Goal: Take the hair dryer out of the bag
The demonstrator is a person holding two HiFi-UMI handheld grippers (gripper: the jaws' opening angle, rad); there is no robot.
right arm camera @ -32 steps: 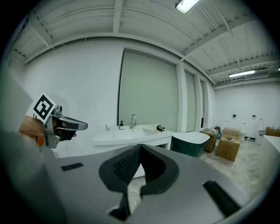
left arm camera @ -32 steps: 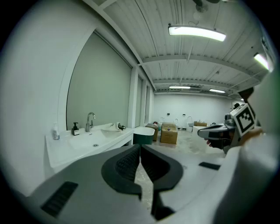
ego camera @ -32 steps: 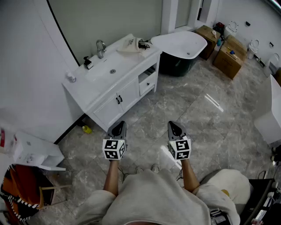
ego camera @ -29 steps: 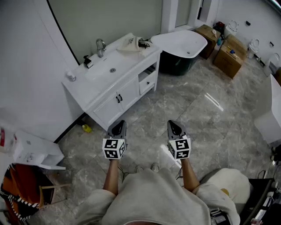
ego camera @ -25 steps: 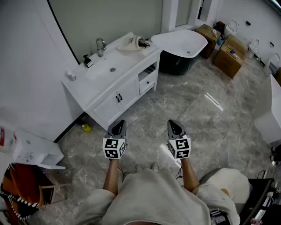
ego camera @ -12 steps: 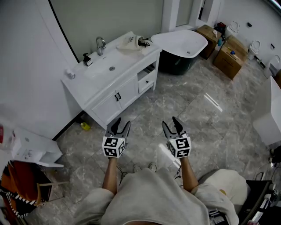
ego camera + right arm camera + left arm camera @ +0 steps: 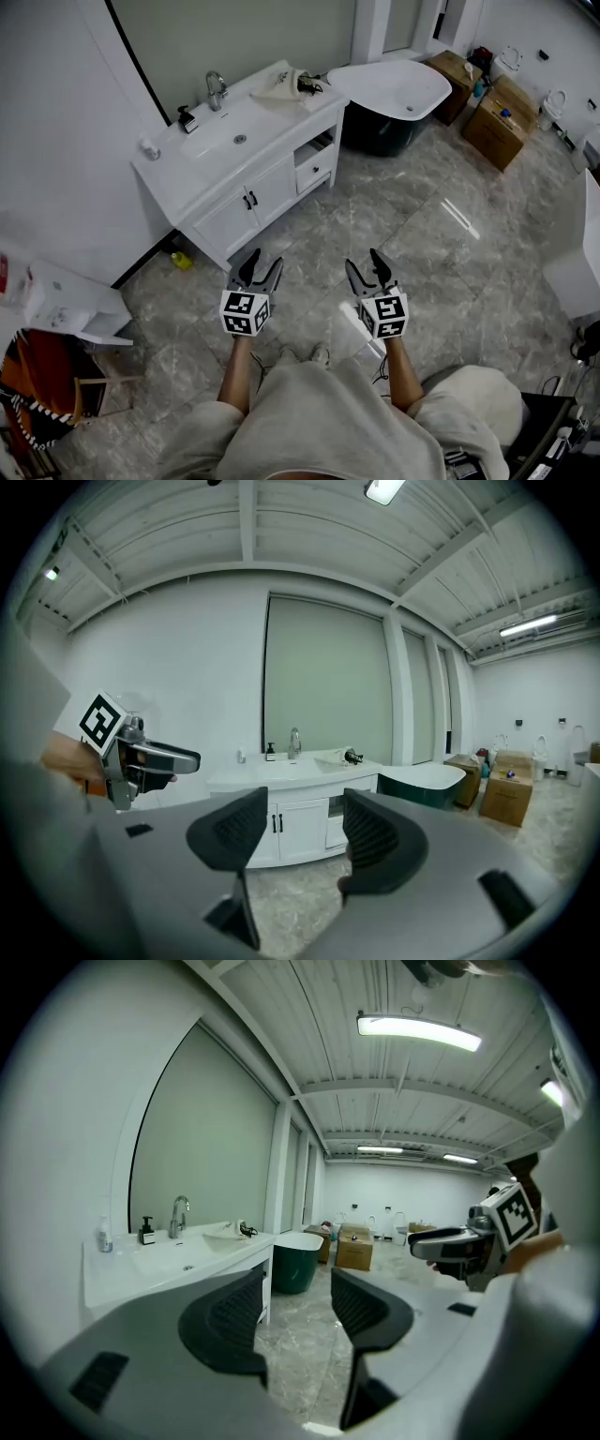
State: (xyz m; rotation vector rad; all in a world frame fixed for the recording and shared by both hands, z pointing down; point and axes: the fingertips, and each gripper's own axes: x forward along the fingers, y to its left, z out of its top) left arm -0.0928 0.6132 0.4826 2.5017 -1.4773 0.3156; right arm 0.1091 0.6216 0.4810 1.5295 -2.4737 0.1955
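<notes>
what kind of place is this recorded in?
Probably a bathroom mock-up or showroom inside a larger hall. A white vanity cabinet with a basin stands beside a freestanding white bathtub with a dark green outside, and brown cardboard boxes sit along the far wall.

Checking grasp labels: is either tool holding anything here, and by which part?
Nothing is held. The left tool and the right tool are both empty, their jaws opening with nothing between them.

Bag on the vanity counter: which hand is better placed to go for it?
Left, slightly: the left gripper is nearer the bag than the right gripper. Both stand far off, empty, jaws opening.
</notes>
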